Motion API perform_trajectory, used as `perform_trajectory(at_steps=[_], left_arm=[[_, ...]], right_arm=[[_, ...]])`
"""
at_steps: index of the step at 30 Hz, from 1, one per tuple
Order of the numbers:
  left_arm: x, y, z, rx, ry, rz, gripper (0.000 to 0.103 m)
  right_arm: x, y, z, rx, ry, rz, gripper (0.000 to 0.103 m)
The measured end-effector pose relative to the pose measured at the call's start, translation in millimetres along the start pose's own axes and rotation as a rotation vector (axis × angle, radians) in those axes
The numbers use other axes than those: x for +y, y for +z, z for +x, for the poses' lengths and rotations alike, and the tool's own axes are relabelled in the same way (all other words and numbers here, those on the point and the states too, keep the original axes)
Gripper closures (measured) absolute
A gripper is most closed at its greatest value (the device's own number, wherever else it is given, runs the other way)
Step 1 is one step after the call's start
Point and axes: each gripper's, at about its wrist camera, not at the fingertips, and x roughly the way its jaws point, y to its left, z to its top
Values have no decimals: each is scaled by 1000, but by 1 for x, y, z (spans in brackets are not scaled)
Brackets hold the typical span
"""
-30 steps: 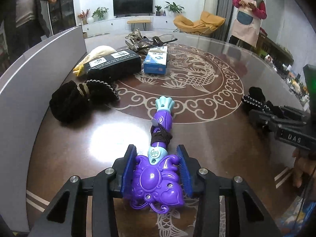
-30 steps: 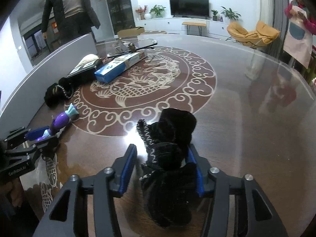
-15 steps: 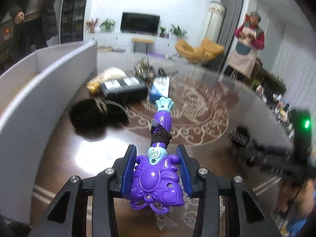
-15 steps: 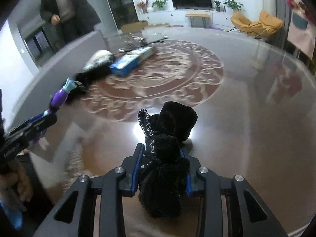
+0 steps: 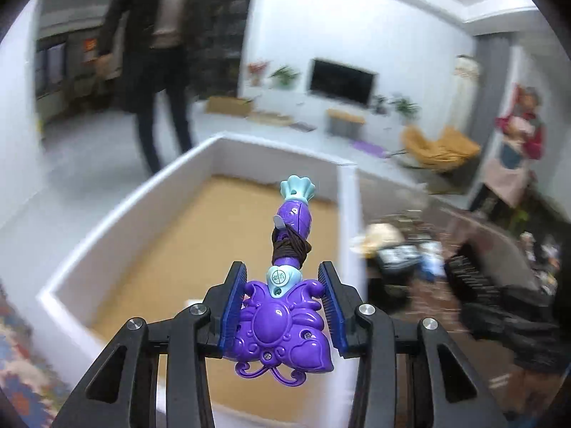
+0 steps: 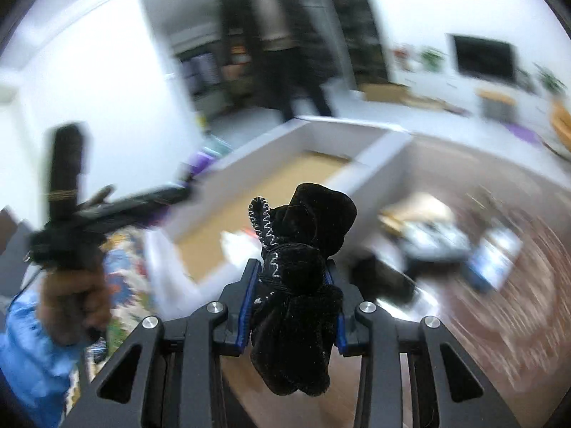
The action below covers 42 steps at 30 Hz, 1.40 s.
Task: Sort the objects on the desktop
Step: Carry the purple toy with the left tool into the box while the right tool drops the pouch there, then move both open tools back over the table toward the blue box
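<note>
Purple plastic butterfly-head toy wand [image 5: 282,324]: clamped in left gripper [image 5: 282,315], over white-walled, cardboard-floored box [image 5: 342,207] at 12 o'clock.
Black velvet glove [image 6: 303,285]: clamped in right gripper [image 6: 291,306].
Neither was deposited yet; other items were left on table [image 5: 428,299], approx. 3 o'clock.

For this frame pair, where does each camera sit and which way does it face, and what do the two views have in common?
Left wrist: on the left gripper, looking along its fingers, angled down into the white box; the purple toy is clamped between them.
Right wrist: on the right gripper, facing the same box; it clamps a black plush toy; the person's left hand and blue sleeve show at left.
Shared: box, table clutter, television, standing person.
</note>
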Motion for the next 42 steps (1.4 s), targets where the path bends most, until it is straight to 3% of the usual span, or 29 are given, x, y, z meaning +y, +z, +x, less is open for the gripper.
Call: perform_trajectory(at_steps=[3, 7, 8, 9, 10, 11, 13, 15, 16, 18, 21, 22, 25, 29, 34, 37, 40, 42], left_arm=[[46, 2, 22, 59, 91, -39, 61], [77, -7, 55, 171, 154, -52, 61], [81, -11, 64, 215, 175, -50, 61], [82, -14, 72, 242, 199, -54, 61], [87, -17, 75, 257, 221, -63, 55], [91, -21, 76, 262, 235, -76, 40], [92, -26, 71, 238, 243, -104, 24], [88, -28, 55, 186, 242, -117, 23], [79, -28, 45, 161, 236, -114, 23], [58, -25, 31, 116, 199, -95, 23], [-1, -24, 2, 56, 81, -22, 23], [-35, -28, -8, 39, 4, 16, 20], [-108, -44, -21, 22, -153, 104, 0], [-202, -90, 8, 99, -291, 241, 0], [-264, -132, 79, 235, -237, 365, 0], [-271, -153, 92, 241, -147, 446, 0], [-263, -159, 105, 248, -114, 418, 0], [-252, -155, 112, 262, -131, 355, 0]], right_arm=[[43, 22, 44, 32, 59, -82, 67], [78, 31, 123, 192, 115, -117, 66], [83, 30, 142, 237, 129, -116, 63], [85, 28, 153, 267, 141, -116, 51], [87, 26, 166, 305, 162, -113, 42], [88, 24, 172, 323, 170, -112, 26], [86, 22, 165, 287, 164, -119, 22], [78, 21, 141, 200, 160, -120, 21], [72, 19, 125, 144, 147, -119, 18], [48, 9, 84, 1, 77, -120, 0], [8, -19, 42, -96, -73, -120, 0], [-10, -30, 33, -91, -128, -113, 0], [-75, -77, 11, 1, -329, -51, 0], [-158, -128, -18, 131, -521, 90, 0], [-232, -166, -55, 226, -631, 251, 0], [-235, -170, -65, 185, -633, 294, 0], [-235, -167, -63, 209, -668, 297, 0], [-231, -168, -63, 208, -670, 300, 0]])
